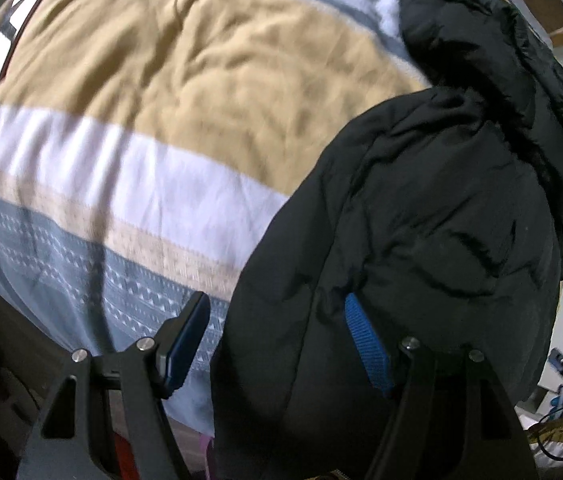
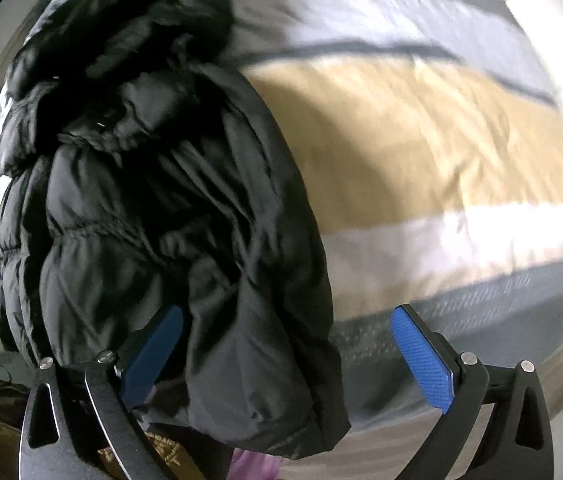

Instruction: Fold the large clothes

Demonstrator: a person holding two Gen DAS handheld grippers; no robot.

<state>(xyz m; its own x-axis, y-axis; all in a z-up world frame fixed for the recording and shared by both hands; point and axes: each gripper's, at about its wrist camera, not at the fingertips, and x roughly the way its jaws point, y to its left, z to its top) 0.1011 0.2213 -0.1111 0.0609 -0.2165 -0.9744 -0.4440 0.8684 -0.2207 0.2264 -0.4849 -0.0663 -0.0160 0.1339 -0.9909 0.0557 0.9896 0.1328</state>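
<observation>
Striped bedspread (image 1: pixel 129 128) under bunched black puffer jacket (image 1: pixel 421 220); left gripper (image 1: pixel 281 344), right gripper (image 2: pixel 293 344) spread around hem.

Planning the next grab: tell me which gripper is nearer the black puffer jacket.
Neither clearly. The left gripper is open with the black puffer jacket draped over its right finger. The right gripper is open with the jacket's hem between its fingers.

L hand-held gripper (image 1: pixel 277 340): jaws spread wide; blue-padded fingers (image 1: pixel 187 340) seen at approx. 7 and 5 o'clock of left wrist view, the 5 o'clock pad partly hidden. R hand-held gripper (image 2: pixel 293 356): jaws likewise spread wide, fingers (image 2: pixel 421 360) at approx. 7 and 5 o'clock of right wrist view. Nothing is seen pinched between pads of either.
</observation>
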